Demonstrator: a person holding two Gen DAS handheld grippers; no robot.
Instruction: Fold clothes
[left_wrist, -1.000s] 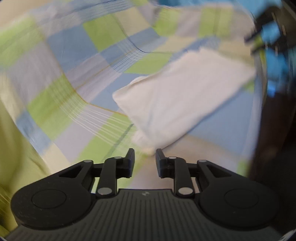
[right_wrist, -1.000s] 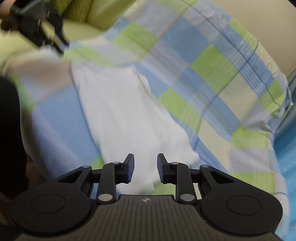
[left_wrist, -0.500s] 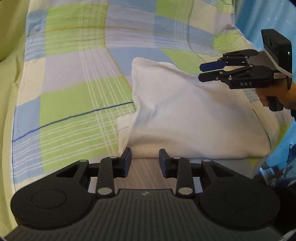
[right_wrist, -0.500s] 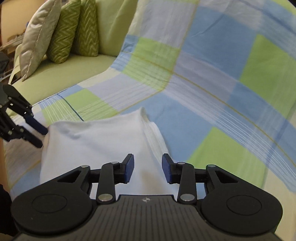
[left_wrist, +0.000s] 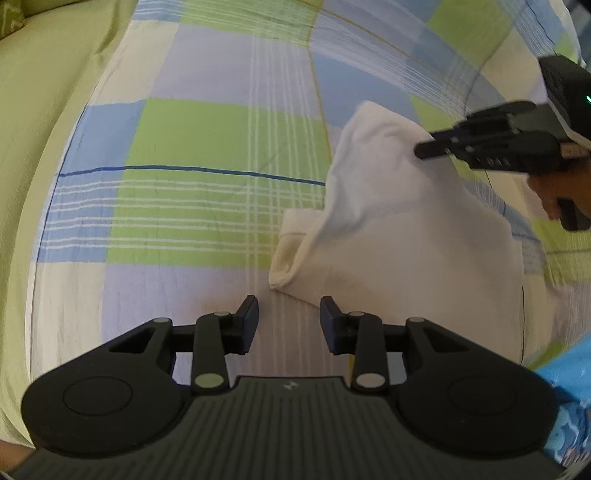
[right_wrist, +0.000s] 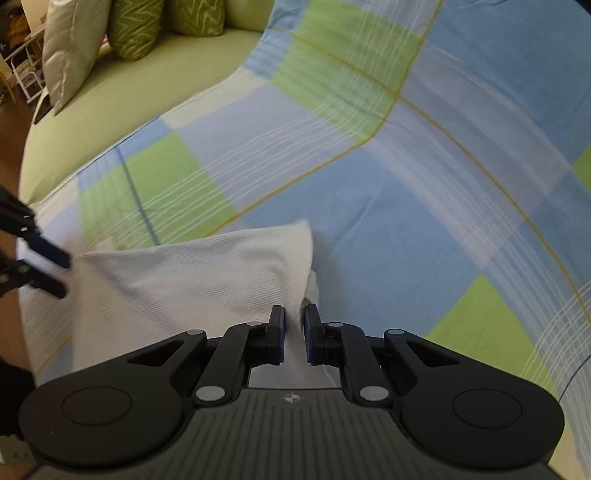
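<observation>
A white ribbed-knit garment (left_wrist: 402, 236) lies partly folded on the checked cotton sheet (left_wrist: 207, 155). Right tongs (right_wrist: 294, 325) pinch its raised edge; left tongs (left_wrist: 289, 319) are spread, empty, just beside its near corner

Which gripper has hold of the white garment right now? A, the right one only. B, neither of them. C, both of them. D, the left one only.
A: in the right wrist view the right gripper is pinched shut on a fold of the white garment, while in the left wrist view the left gripper is open with nothing between its fingers, just short of the cloth's near edge.
</observation>
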